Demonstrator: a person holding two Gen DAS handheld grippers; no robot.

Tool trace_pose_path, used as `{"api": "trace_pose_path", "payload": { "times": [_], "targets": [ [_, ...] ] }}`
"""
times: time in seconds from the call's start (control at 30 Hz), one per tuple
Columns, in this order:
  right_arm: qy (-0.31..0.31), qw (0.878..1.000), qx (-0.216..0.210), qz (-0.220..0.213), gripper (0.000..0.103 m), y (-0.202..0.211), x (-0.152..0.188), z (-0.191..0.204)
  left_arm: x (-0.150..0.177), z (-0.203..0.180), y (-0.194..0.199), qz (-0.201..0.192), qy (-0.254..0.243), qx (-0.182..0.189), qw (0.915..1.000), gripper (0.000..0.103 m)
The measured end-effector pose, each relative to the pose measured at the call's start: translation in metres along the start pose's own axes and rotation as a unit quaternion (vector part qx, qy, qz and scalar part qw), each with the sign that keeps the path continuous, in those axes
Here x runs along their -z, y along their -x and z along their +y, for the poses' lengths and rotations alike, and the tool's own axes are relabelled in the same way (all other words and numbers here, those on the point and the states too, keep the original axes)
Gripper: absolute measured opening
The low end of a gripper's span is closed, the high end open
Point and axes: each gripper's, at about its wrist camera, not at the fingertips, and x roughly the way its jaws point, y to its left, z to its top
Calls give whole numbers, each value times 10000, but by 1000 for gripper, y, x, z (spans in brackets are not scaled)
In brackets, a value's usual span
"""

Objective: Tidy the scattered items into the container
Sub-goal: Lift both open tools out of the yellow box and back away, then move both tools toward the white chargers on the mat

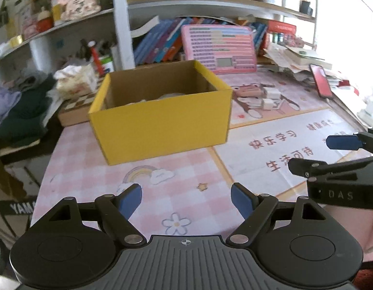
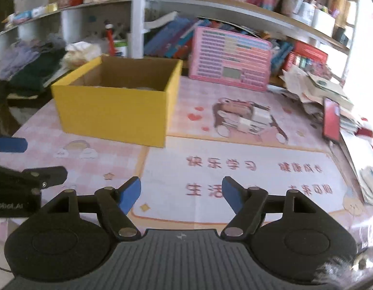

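the white blocks (image 2: 255,118) lie on the counter (image 2: 234,145), right of the yellow box (image 2: 114,118), ahead-right of the right gripper (image 2: 181,193), the nearer one. left gripper (image 1: 186,199) and right: jaws spread, empty.

Your left wrist camera rides low over the pink desk mat (image 1: 94,169), tilted down, facing the shelves (image 1: 210,2) at 12 o'clock; the yellow box (image 1: 162,125) sits close, dead ahead. Your right wrist camera looks the same way from just beside it, with that box (image 2: 114,118) near at 11 o'clock. Both views share the box, mat, pink board (image 1: 220,48) and shelves. Each sees the other's tool: right gripper (image 1: 336,154) at 3 o'clock, left gripper (image 2: 22,157) at 9.
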Motion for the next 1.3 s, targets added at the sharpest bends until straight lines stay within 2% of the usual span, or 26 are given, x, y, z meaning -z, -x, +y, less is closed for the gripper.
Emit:
{"api": "trace_pose_path", "payload": {
  "times": [0.17,0.27,0.6,0.9,1.13,1.3],
  "targets": [
    [-145,9998,128,54,77,-4,4,-11,-1,-19,-8,148,-285,273,9991,83],
    [-193,9996,144,139,79,-9,4,-19,0,-25,-14,268,-230,472,9983,83],
    [-240,9993,136,255,80,-26,2,-61,-13,-66,-38,509,-304,665,9960,83],
    [-137,9994,-52,321,81,-60,-19,-132,-51,-125,-71,447,-328,530,9971,83],
    [66,9992,-216,338,83,-84,-31,-184,-75,-164,-103,538,-57,418,9977,83],
    [0,9989,-236,397,83,-99,-34,-219,-89,-187,-121,577,-34,345,9977,83]
  ]
}}
